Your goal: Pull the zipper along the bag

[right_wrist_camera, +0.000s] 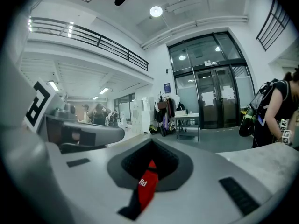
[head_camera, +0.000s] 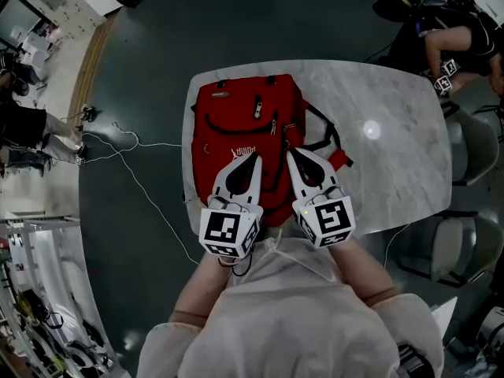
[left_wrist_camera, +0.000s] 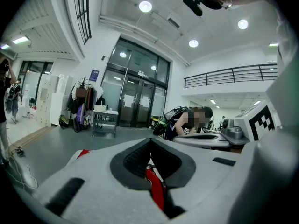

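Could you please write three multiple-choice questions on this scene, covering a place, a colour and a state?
1. Where does the backpack lie?
A on the floor
B on the marble table
C on a chair

2. What colour is the backpack?
A red
B blue
C green

3. How do the left gripper's jaws stand?
A wide apart
B together
C round a cup

Answers:
1. B, it rests on the tabletop.
2. A, its fabric is red.
3. B, the tips meet in the left gripper view.

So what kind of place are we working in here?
Probably an open lab or office hall: tall glass doors, a railed mezzanine, and cables trailing over the grey floor by the marble-look table.
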Motion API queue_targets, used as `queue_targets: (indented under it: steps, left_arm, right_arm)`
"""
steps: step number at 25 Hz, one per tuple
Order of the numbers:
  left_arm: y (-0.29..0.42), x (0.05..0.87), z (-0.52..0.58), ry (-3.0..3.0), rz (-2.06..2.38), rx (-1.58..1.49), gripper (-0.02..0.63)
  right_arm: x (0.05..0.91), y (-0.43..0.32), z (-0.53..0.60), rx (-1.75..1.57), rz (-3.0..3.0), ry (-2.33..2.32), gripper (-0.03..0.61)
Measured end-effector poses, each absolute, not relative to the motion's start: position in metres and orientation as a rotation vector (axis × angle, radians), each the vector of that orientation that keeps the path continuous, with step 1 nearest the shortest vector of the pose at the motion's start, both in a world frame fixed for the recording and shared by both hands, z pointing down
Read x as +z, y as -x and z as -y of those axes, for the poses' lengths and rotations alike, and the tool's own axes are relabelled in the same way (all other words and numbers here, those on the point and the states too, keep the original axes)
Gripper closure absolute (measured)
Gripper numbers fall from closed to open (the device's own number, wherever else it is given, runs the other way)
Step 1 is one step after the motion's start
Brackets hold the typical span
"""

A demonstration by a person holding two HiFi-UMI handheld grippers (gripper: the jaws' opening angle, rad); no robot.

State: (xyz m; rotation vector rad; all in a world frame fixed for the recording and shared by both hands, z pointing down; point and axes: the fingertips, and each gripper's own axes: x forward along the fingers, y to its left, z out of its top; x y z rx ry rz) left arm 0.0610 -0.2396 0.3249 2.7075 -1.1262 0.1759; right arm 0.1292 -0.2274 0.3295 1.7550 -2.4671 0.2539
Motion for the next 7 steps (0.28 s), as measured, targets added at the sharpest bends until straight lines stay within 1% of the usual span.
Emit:
queue_targets:
  steps: [7]
  left_arm:
    - [-0.0654, 0.3319, 0.2422, -2.715, 1.099, 0.221, 0.595]
  right_arm:
    - [0.336, -0.1273, 0.232, 0.253, 2.451, -1.724, 0.552]
